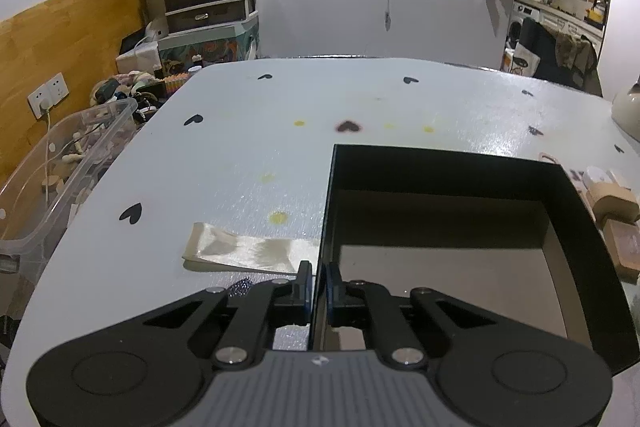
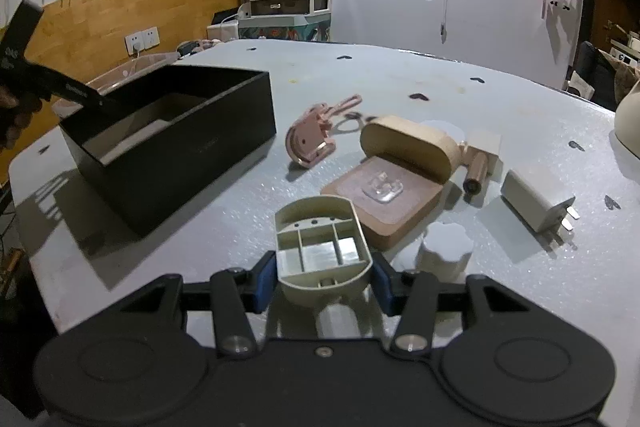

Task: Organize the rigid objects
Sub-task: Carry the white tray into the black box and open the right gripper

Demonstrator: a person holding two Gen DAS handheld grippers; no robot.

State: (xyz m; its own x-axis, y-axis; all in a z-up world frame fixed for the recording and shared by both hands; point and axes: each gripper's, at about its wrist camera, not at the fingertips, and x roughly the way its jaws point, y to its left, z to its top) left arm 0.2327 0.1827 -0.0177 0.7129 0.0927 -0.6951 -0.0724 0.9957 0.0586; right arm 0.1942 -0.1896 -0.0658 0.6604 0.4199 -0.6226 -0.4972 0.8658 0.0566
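The black box (image 2: 172, 143) is seen open on the table (image 2: 400, 75), and its floor appears bare in both views; no object is judged to have been put away yet. The task is therefore taken to be at an early stage, the first transfer under way.

Left gripper (image 1: 318, 291): the jaws are drawn narrow and clamped on the near left wall of the box, one pad outside, one inside. The box is thus judged to be steadied for loading. A strip of pale ribbon (image 1: 248, 251) is noted on the table just left of the box.

Right gripper (image 2: 324, 279): closed on a beige plastic tray (image 2: 320, 247) with small compartments, which is held between the blue pads (image 2: 266, 281), open side up. The tray lies directly in the jaws, and the box stands to its left and further off, well apart.

Left on the table, to the right of the box: a pink clip (image 2: 312, 137), two wooden blocks (image 2: 400, 179), a small wooden peg piece (image 2: 480, 163), a white charger (image 2: 536, 203) and a white knob (image 2: 444, 251). All are still to be sorted.
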